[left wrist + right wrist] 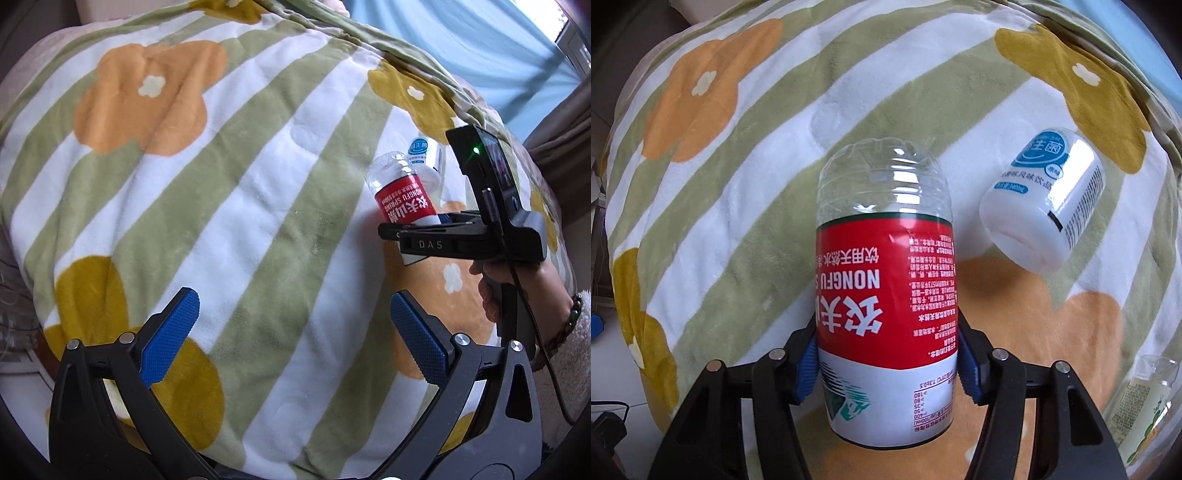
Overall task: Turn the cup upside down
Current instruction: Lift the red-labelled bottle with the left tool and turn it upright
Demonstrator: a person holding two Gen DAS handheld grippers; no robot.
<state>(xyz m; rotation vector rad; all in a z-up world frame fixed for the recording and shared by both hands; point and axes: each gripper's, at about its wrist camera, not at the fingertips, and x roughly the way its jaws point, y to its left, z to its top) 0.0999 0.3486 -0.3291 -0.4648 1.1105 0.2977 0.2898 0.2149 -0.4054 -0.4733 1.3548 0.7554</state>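
While inverted, cup base-up.

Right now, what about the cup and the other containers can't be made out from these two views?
- Cup, right wrist view: its open rim is hidden behind its own body and the right gripper.
- White bottle, left wrist view: mostly hidden by the cup and gripper.
- Clear bottle, right wrist view: cut off by the edge.

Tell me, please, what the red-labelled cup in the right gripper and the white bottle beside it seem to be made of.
The red-labelled cup looks like thin clear glossy plastic: the stripes show through its ribbed, domed end, and highlights glint there. Its label seems printed film. The white bottle appears opaque, smooth plastic with a soft sheen, though the look leaves that open.
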